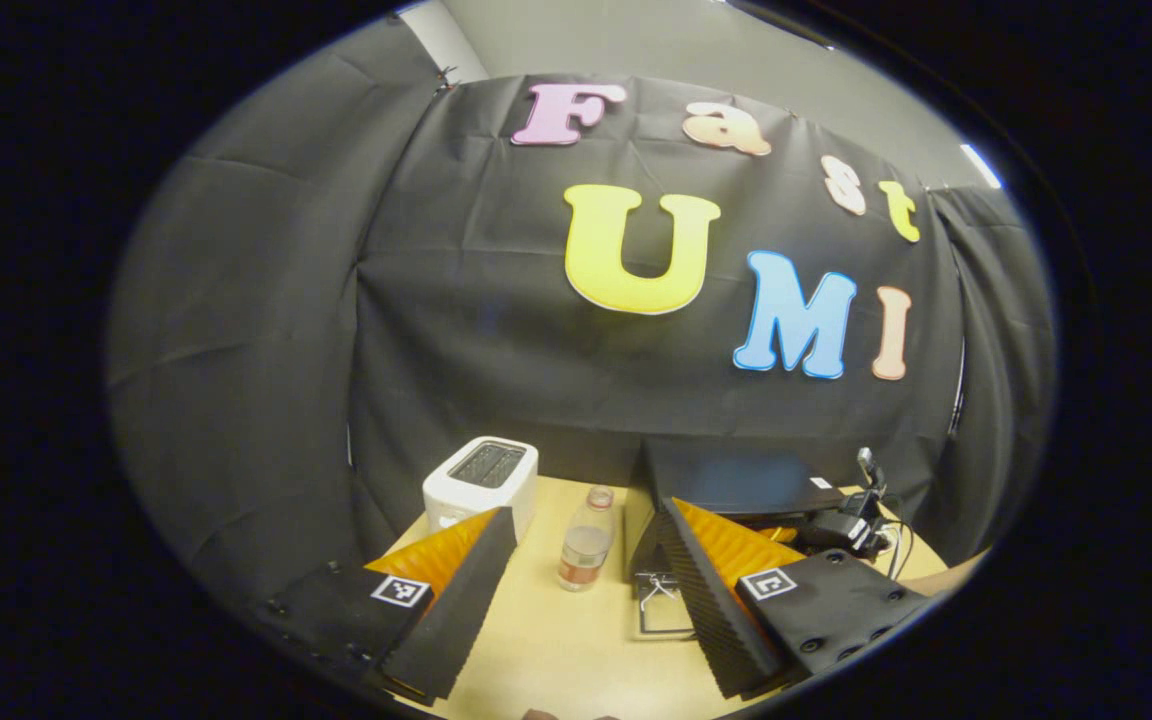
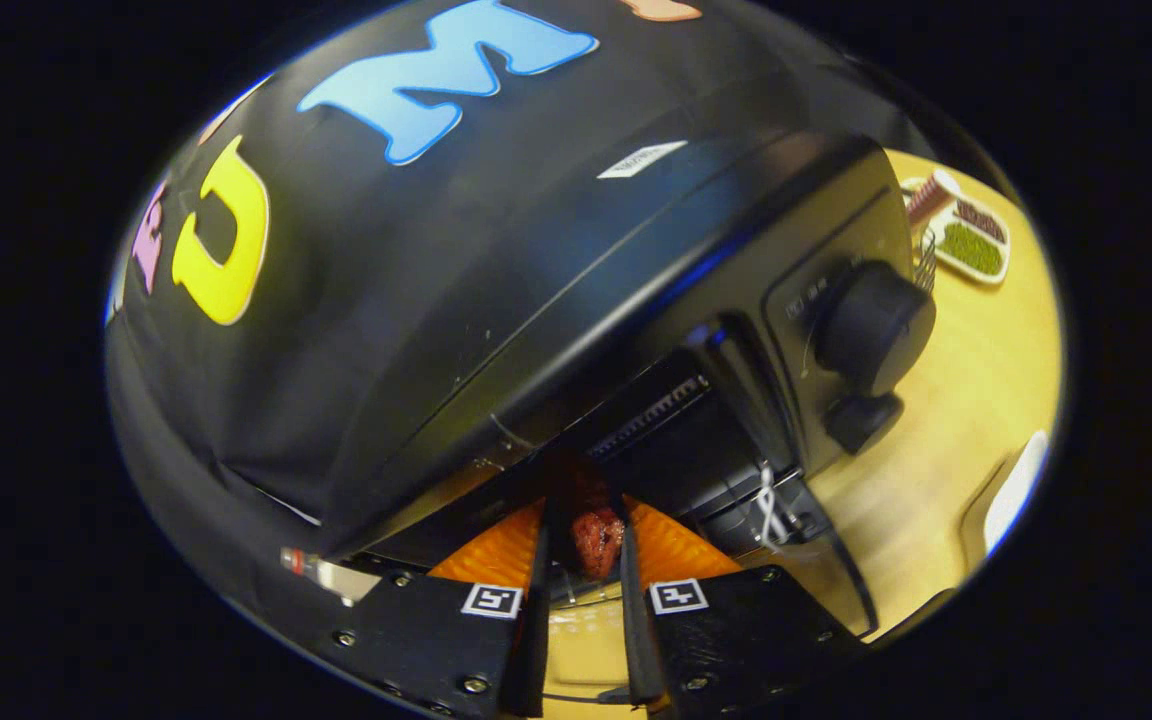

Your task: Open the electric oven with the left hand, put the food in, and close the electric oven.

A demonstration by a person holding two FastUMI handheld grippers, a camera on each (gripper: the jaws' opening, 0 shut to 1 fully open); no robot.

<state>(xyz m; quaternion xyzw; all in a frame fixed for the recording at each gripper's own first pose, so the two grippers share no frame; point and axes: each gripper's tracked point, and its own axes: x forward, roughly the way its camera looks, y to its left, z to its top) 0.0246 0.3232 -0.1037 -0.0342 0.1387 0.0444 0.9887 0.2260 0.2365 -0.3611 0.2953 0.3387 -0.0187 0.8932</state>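
Food (image 2: 596, 540) is being carried into the opened electric oven (image 2: 636, 300).
One reddish-brown piece is pinched by the right gripper (image 2: 584, 560) at the oven's mouth; release inside is judged next, then the door is to be closed. The left gripper (image 1: 586, 590) is held spread above the table (image 1: 556, 650). One toaster (image 1: 481, 480), one bottle (image 1: 586, 540) are counted.

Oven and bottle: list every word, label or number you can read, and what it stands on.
None readable.
White sticker on the oven top: too blurred.
Markings beside the oven's big knob: too small.
Bottle label: blurred.
Food held in the right gripper's jaws: no text.
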